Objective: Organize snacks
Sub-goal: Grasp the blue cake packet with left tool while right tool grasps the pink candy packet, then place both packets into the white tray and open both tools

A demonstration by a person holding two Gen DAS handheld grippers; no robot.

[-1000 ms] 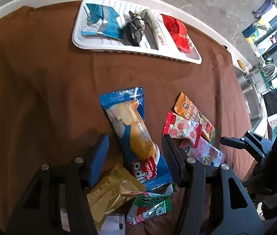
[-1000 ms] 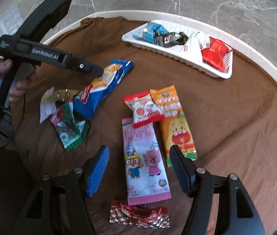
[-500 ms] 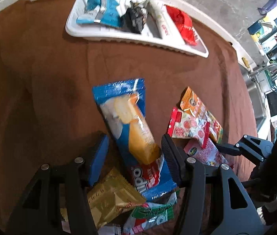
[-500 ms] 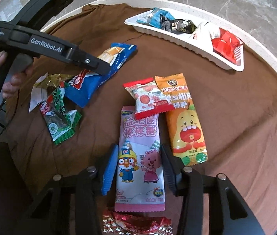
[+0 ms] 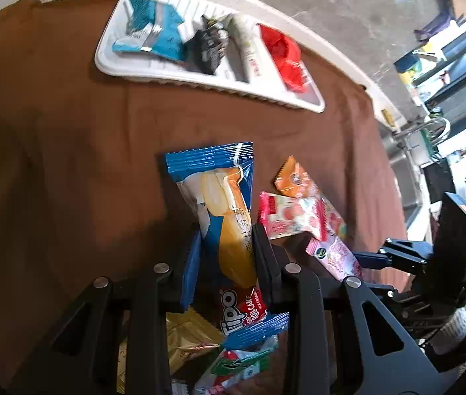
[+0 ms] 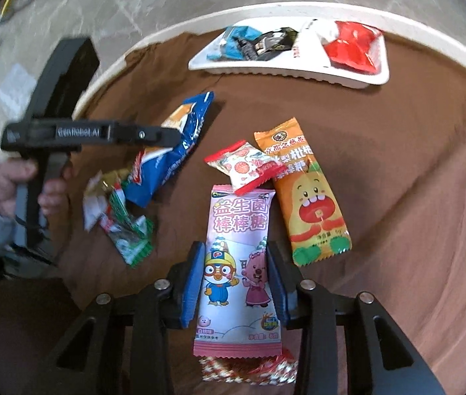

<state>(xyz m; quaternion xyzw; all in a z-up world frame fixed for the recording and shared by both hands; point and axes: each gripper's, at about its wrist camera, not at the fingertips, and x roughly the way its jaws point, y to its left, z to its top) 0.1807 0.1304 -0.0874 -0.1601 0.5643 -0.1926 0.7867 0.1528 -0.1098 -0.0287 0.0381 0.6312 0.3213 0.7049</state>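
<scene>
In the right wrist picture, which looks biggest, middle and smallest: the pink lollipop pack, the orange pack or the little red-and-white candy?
1. Pink lollipop pack, though it lies closest to the camera, which makes it look bigger.
2. Orange pack, nearly as long.
3. Red-and-white candy, clearly smallest.

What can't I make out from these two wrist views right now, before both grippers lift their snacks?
- Left wrist view: the gold packet and green-and-white packet are mostly hidden behind the closing left gripper and the blue roll-cake pack.
- Right wrist view: the red patterned wrapper is covered by the pink lollipop pack and blurred.
- Right wrist view: print on the snacks in the white tray is too small to read.
</scene>
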